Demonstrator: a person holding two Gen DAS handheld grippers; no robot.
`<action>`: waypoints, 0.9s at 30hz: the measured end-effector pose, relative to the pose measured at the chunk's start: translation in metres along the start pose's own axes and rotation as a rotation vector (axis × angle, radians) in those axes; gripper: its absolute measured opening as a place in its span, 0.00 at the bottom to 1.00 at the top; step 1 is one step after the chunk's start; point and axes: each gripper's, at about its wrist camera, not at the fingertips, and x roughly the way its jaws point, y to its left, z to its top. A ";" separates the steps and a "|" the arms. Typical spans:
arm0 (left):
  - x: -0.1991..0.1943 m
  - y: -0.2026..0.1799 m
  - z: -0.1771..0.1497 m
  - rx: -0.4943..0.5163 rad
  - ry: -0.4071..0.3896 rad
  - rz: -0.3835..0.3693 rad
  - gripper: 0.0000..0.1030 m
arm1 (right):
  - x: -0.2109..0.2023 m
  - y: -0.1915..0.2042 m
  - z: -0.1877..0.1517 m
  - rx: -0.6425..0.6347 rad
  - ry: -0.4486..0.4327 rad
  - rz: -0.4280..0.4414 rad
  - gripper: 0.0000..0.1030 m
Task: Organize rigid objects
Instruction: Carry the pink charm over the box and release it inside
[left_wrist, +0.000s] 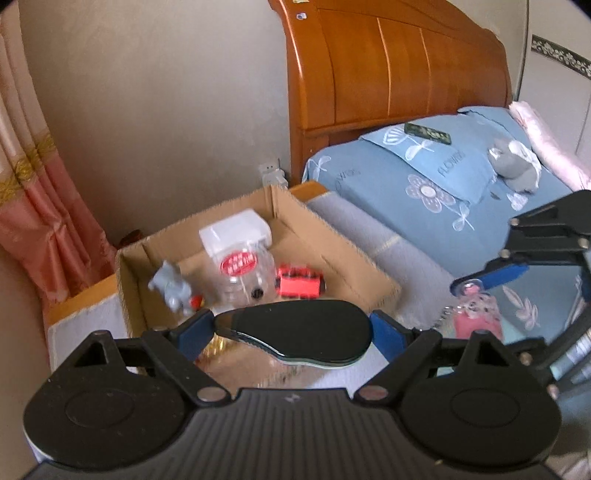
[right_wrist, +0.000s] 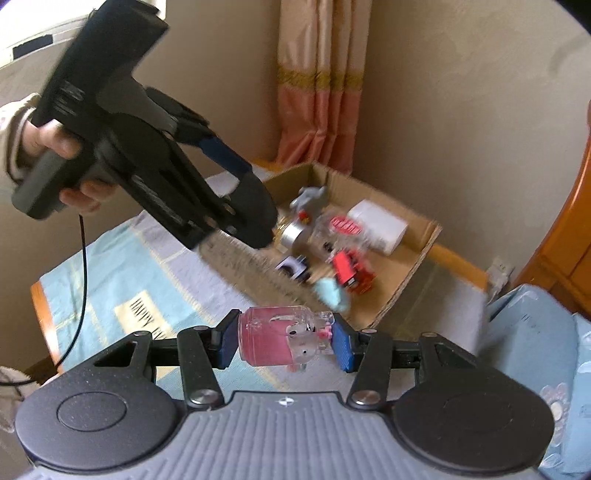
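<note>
My left gripper (left_wrist: 291, 334) is shut on a flat black oval object (left_wrist: 306, 332) and holds it just in front of the open cardboard box (left_wrist: 354, 258). The box holds a clear jar with a white lid (left_wrist: 236, 254), a red toy train (left_wrist: 299, 282) and a grey figurine (left_wrist: 171, 286). My right gripper (right_wrist: 284, 341) is shut on a small pink transparent bottle with a cartoon charm (right_wrist: 275, 339), held above the bed cover short of the box (right_wrist: 410, 280). The left gripper (right_wrist: 255, 218) shows in the right wrist view over the box's near edge.
The box stands on a wooden bedside stand against the wall. A wooden headboard (left_wrist: 399, 62) and blue flowered pillow (left_wrist: 424, 166) lie to the right, with a grey plush (left_wrist: 515, 162) on it. Pink curtains (left_wrist: 33, 177) hang on the left. A light blue object (right_wrist: 334, 293) lies by the box.
</note>
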 end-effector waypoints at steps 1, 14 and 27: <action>0.005 0.000 0.005 0.000 -0.002 -0.001 0.87 | -0.002 -0.003 0.003 0.001 -0.009 -0.009 0.54; 0.027 0.015 0.003 -0.051 0.000 0.050 0.92 | -0.006 -0.024 0.037 -0.005 -0.049 -0.053 0.54; -0.016 0.035 -0.053 -0.040 -0.010 0.118 0.93 | 0.042 -0.034 0.099 0.019 -0.016 -0.025 0.54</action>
